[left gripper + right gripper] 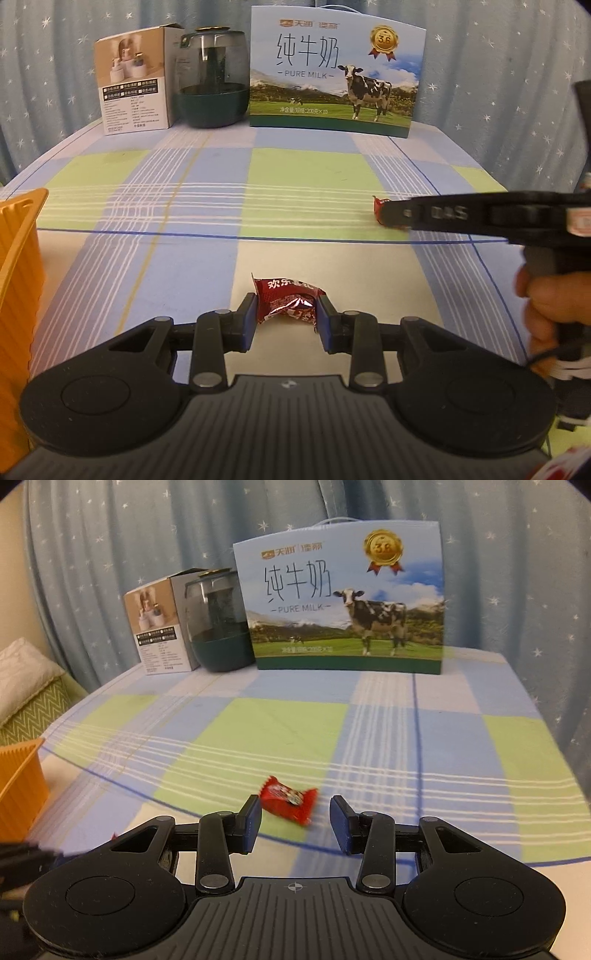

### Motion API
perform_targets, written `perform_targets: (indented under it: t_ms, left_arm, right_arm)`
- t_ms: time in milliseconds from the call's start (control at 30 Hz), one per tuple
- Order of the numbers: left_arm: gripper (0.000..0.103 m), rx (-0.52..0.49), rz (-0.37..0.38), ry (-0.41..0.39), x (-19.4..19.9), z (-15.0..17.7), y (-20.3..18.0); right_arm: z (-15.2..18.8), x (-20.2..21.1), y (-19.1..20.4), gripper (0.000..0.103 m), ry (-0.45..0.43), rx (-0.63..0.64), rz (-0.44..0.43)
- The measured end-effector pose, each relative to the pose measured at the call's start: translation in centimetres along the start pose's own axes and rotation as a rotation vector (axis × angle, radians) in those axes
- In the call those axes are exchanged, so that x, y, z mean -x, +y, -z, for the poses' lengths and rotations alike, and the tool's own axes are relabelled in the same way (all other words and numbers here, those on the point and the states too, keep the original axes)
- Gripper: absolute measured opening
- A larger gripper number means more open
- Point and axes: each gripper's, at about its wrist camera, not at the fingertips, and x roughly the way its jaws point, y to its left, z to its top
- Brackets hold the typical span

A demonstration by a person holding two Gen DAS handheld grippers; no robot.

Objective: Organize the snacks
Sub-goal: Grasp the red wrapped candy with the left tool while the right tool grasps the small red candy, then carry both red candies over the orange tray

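Note:
In the left wrist view my left gripper [286, 317] is shut on a dark red snack packet [290, 301], its blue pads pressing both sides, just above the checked tablecloth. In the right wrist view my right gripper [295, 821] is open, its jaws straddling the near side of a bright red snack packet [290, 803] that lies on the cloth, closer to the left pad. That packet also shows in the left wrist view [378, 208], partly hidden by the right gripper's finger [443, 214]. An orange ribbed basket [18, 280] stands at the left edge, also in the right wrist view [20, 786].
At the table's back stand a milk carton box [332, 70], a dark green jar [210, 81] and a small white product box [133, 81]. A starred blue curtain hangs behind. A cushion [29, 686] lies left of the table.

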Motion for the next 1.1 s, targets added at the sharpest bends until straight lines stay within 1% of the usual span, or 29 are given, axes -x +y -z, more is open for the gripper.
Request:
perform_targets:
  t_ms: [167, 200, 233, 267, 367, 500, 700, 900, 1100]
  left_arm:
    - [0.03, 0.006, 0.008, -0.004, 0.2, 0.0, 0.2]
    - [0.03, 0.007, 0.011, -0.006, 0.2, 0.0, 0.2]
    - [0.03, 0.007, 0.011, -0.007, 0.2, -0.1, 0.2]
    - [0.03, 0.005, 0.011, -0.009, 0.3, -0.1, 0.2]
    - [0.03, 0.015, 0.014, -0.011, 0.4, -0.2, 0.3]
    - [0.03, 0.015, 0.026, -0.02, 1.0, -0.4, 0.0]
    - [0.03, 0.023, 0.043, -0.039, 3.2, -0.7, -0.5]
    - [0.03, 0.019, 0.046, -0.054, 6.6, -0.8, -0.7]
    - [0.03, 0.033, 0.042, -0.075, 10.9, -0.9, 0.0]
  right_arm:
    - [0.0, -1.2, 1.1, 0.042, 0.004, 0.025, 0.02]
    - [0.1, -1.3, 1.3, 0.039, 0.001, 0.03, 0.03]
    - [0.1, -1.3, 1.4, 0.033, 0.002, 0.027, 0.034]
    - [0.2, -1.2, 1.3, 0.024, 0.004, 0.02, 0.034]
    - [0.2, -0.6, 1.4, 0.021, 0.007, 0.03, 0.036]
    - [0.5, 1.3, 1.6, 0.021, 0.0, 0.033, 0.054]
    - [0.9, 5.1, 2.2, 0.021, 0.001, 0.005, 0.082]
    - [1.1, 9.1, 3.7, 0.021, 0.005, -0.005, 0.092]
    - [0.9, 13.4, 5.6, 0.021, 0.009, -0.031, 0.091]
